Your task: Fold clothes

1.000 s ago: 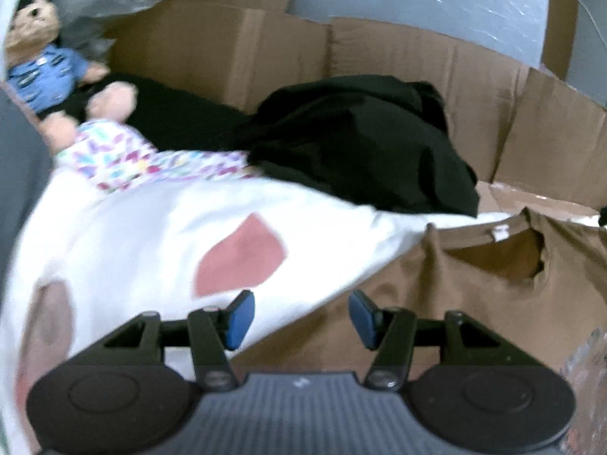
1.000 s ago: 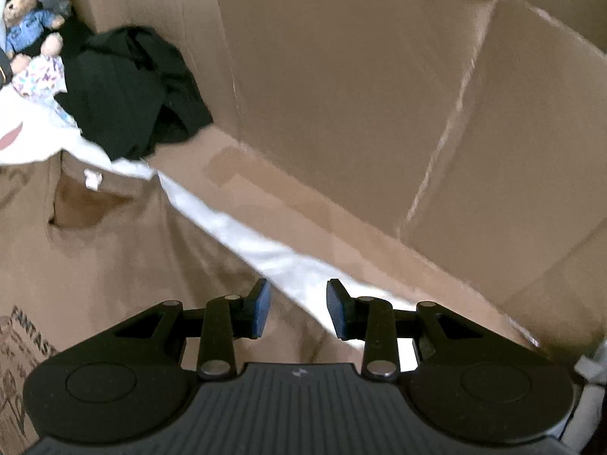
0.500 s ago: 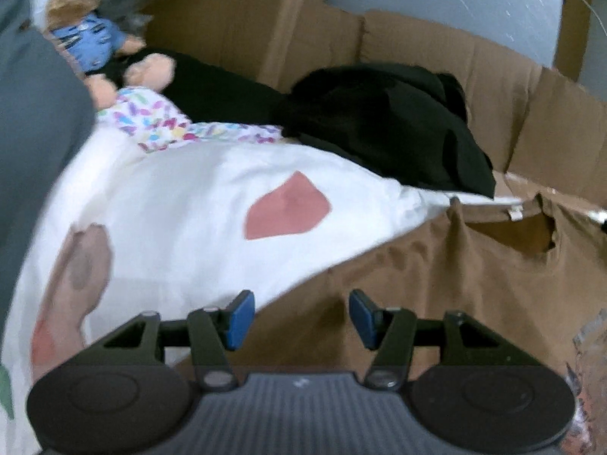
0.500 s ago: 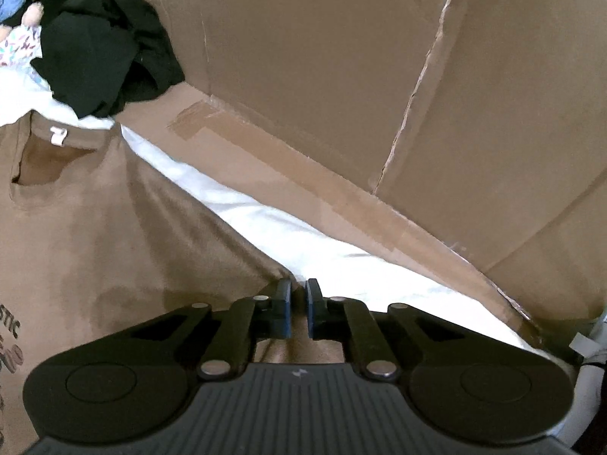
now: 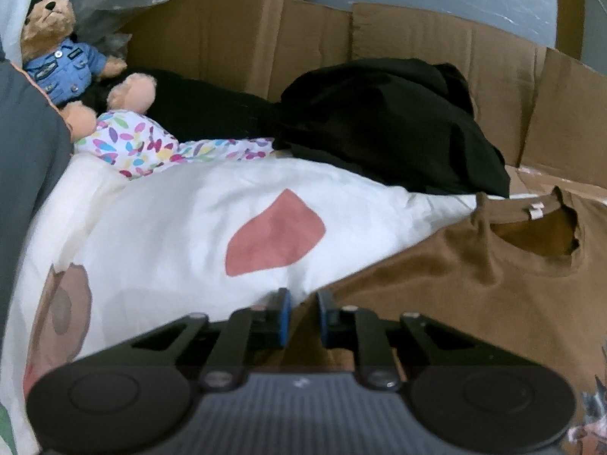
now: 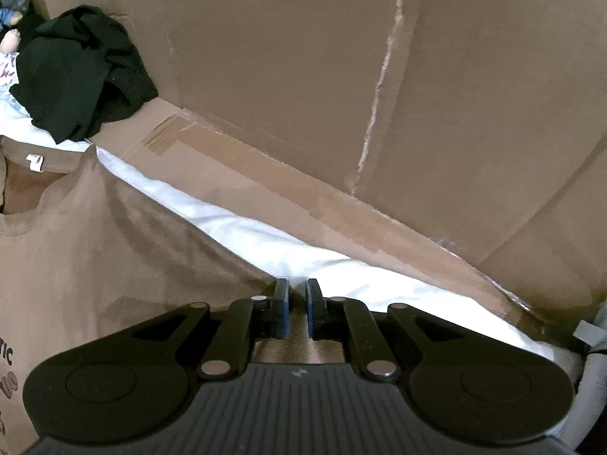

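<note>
A brown T-shirt lies spread on a white duvet, collar and label toward the back. My left gripper is at the shirt's left edge, where it meets the duvet. Its jaws are closing, a narrow gap is left, and brown cloth lies between the pads. In the right wrist view the same T-shirt fills the lower left. My right gripper is shut on the shirt's right edge beside the white duvet.
A heap of black clothes lies behind the shirt. A teddy bear in blue and a doll in a colourful print sit at the back left. Cardboard walls close off the back and right.
My left gripper's jaws went from wide apart to a narrow gap over the shirt's left edge. My right gripper's jaws went from open to shut on the right edge, and it moved in lower.
</note>
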`<state>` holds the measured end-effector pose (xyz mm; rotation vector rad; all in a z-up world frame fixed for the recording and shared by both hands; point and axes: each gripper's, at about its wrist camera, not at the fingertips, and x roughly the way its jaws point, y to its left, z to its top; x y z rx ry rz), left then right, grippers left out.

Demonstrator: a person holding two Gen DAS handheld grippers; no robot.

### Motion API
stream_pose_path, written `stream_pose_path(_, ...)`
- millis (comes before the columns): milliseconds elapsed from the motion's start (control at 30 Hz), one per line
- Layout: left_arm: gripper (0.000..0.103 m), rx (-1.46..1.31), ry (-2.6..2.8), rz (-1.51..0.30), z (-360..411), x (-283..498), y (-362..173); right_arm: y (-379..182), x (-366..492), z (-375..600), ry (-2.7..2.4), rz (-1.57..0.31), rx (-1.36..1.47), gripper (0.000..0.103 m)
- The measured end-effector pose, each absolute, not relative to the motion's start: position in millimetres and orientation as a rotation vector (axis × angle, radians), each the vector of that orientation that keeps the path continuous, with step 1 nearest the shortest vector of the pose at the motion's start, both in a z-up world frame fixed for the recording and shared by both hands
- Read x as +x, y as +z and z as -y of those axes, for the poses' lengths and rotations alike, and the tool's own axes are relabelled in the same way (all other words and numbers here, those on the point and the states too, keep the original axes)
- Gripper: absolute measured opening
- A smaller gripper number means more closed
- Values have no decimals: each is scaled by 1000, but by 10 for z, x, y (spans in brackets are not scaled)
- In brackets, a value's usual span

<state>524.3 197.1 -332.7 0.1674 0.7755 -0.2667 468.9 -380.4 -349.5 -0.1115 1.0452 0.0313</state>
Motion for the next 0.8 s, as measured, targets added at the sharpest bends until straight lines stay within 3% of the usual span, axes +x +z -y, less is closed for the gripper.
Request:
stream_pose_path(133,25,159,-241,-762,-1965,5220,-3244,-3419,4652,3796,38,-1035,-114,13)
stream_pose_path(167,25,160,-233,-749,-1965,5201,-3205,-3379,4633,3809,30,-1021,-103,17)
stream_pose_path(367,25,107,-285,-707,-1897,5161,-3055,-3237,4601,3760,60,-960,-81,17)
stream_pose_path(800,22,39,-433,-752,-1243,5201,-3252,-3331,4823,2960,203,-949,-204,17)
